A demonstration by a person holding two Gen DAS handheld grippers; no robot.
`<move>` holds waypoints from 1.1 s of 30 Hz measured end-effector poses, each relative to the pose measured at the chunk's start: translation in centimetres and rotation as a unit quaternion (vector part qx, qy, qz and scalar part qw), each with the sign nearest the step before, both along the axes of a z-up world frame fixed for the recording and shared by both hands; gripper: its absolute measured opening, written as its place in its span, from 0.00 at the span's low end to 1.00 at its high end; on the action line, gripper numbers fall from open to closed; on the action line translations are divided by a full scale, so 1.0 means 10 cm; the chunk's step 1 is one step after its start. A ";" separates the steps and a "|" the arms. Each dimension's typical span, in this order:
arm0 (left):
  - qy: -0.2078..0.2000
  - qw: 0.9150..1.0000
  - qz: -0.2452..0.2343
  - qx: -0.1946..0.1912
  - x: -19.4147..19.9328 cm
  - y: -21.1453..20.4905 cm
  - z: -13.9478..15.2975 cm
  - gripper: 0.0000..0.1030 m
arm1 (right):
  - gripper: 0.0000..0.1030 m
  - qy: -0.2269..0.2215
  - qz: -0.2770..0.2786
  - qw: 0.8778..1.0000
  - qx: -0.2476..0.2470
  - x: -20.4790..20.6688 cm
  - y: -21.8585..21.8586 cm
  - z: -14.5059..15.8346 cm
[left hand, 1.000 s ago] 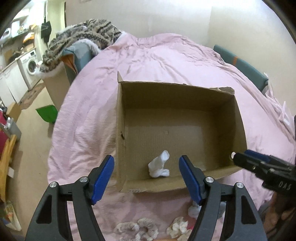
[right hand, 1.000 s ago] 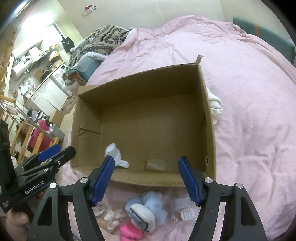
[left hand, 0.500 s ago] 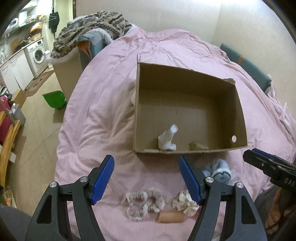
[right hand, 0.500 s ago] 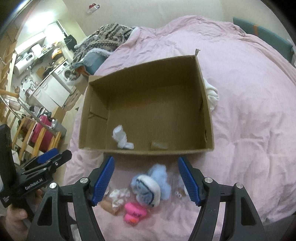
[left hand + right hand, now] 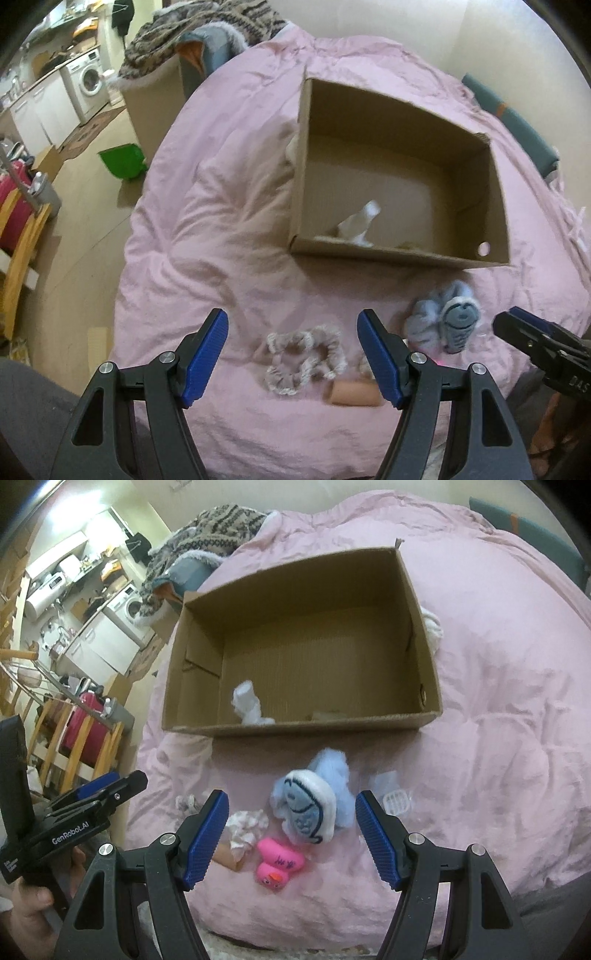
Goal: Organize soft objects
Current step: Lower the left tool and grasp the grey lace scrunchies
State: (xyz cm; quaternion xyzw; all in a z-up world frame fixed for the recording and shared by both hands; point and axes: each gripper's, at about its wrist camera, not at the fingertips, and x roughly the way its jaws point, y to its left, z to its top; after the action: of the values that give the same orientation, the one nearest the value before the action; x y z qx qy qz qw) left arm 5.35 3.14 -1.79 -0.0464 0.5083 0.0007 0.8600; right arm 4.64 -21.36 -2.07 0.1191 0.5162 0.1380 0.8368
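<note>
An open cardboard box (image 5: 399, 254) (image 5: 317, 729) sits on the pink bed; a white sock (image 5: 360, 223) (image 5: 249, 703) lies inside near its front wall. In front of the box lie a blue plush slipper (image 5: 448, 321) (image 5: 314, 801), a fuzzy scrunchie (image 5: 304, 356), a white crumpled cloth (image 5: 245, 827), a pink rubber duck (image 5: 277, 864) and a tan roll (image 5: 354, 393). My left gripper (image 5: 293, 354) is open and empty above the scrunchie. My right gripper (image 5: 291, 834) is open and empty above the slipper and duck.
A clear plastic piece with a white grid (image 5: 395, 799) lies right of the slipper. A white cloth (image 5: 432, 627) pokes out beside the box. Off the bed's left edge are a green bin (image 5: 123, 160), a washing machine (image 5: 90, 83) and wooden chairs (image 5: 74, 738).
Both grippers have pulled back from over the box toward the near side of the bed, so the items in front of the box came into view. Both stayed open.
</note>
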 end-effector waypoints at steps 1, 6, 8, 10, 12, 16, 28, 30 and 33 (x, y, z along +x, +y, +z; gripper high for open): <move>0.005 1.000 0.004 0.005 0.01 0.02 -0.03 0.68 | 0.73 0.005 0.001 1.000 -0.004 0.01 0.01 -0.02; 0.028 0.998 0.045 -0.015 0.09 0.22 -0.12 0.68 | 0.73 0.027 -0.010 0.999 -0.025 0.04 0.00 -0.15; 0.042 0.997 0.059 -0.025 0.12 0.30 -0.17 0.68 | 0.73 0.039 -0.019 0.999 -0.021 0.08 -0.03 -0.19; 0.061 0.995 0.073 -0.031 0.16 0.37 -0.25 0.68 | 0.73 0.051 -0.028 0.998 -0.010 0.10 -0.07 -0.24; 0.085 0.991 0.085 -0.057 0.19 0.44 -0.35 0.68 | 0.73 0.061 -0.035 0.998 -0.003 0.12 -0.11 -0.28; 0.133 0.985 0.081 -0.080 0.27 0.42 -0.56 0.68 | 0.73 0.077 -0.040 0.996 0.004 0.14 -0.13 -0.35; 0.194 0.979 0.010 -0.065 0.47 -0.09 -0.94 0.68 | 0.73 0.091 -0.043 0.995 0.009 0.20 -0.12 -0.43; 0.201 0.979 0.000 -0.044 0.48 -0.19 -1.03 0.68 | 0.73 0.093 -0.045 0.995 0.010 0.20 -0.13 -0.43; 0.199 0.980 -0.008 -0.014 0.49 -0.28 -1.08 0.68 | 0.73 0.093 -0.044 0.995 0.006 0.21 -0.13 -0.43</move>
State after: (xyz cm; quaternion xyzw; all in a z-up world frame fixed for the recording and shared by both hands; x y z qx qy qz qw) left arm 10.22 0.37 -12.56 -0.0529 0.6696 -0.0042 0.7408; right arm 6.70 -22.63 -6.37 0.1594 0.5848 0.0928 0.7899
